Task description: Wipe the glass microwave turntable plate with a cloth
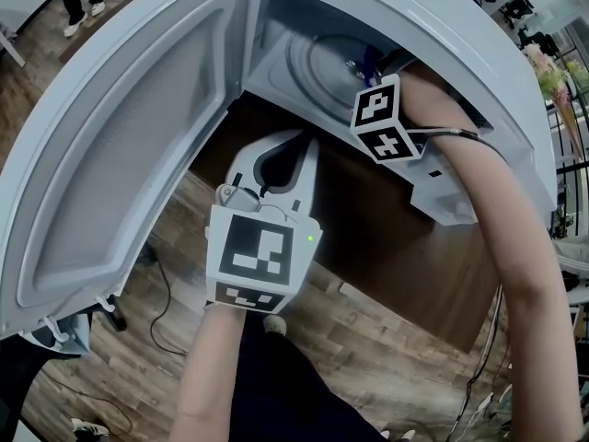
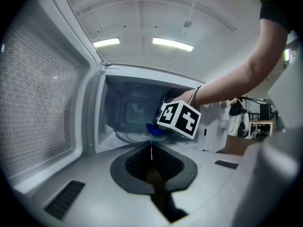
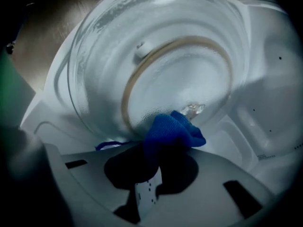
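Turntable plate (image 3: 165,65) in white microwave (image 1: 120,155), blue cloth (image 3: 173,131) touching it, wood floor (image 1: 386,357)

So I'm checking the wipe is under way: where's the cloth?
The cloth is held by the right gripper inside the microwave, bunched against the plate, low-centre in the right gripper view.

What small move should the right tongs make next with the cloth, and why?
Probably sweep the right tongs across the glass plate toward its far rim. They are shut on the blue cloth, which seems to touch the plate only near its close edge; most of the glass lies beyond it.
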A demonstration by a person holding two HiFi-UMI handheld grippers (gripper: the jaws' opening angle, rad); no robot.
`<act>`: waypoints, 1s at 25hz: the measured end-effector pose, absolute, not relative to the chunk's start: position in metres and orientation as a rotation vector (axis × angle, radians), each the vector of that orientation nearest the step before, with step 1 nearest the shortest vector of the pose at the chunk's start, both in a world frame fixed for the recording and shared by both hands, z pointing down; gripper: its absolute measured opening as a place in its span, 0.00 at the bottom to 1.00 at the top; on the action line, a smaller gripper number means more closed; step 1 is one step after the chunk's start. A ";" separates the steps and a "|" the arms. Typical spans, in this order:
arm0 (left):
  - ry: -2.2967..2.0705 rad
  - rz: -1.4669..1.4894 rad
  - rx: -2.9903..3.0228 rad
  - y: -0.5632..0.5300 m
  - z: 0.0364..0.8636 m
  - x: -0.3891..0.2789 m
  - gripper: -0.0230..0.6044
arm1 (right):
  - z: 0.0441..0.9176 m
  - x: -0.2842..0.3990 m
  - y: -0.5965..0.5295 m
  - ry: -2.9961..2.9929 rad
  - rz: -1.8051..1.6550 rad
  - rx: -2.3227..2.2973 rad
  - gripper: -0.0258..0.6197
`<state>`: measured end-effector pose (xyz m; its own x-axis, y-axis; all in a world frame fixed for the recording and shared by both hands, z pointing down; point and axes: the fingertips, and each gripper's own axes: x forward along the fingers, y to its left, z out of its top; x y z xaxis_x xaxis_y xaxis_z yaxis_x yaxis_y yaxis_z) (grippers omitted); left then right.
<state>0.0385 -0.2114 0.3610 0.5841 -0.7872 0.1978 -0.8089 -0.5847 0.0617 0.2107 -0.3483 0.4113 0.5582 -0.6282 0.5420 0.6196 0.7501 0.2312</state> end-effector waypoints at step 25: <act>-1.360 0.243 2.648 -0.211 0.371 0.027 0.05 | 0.405 0.189 -0.367 -0.876 -0.679 0.252 0.10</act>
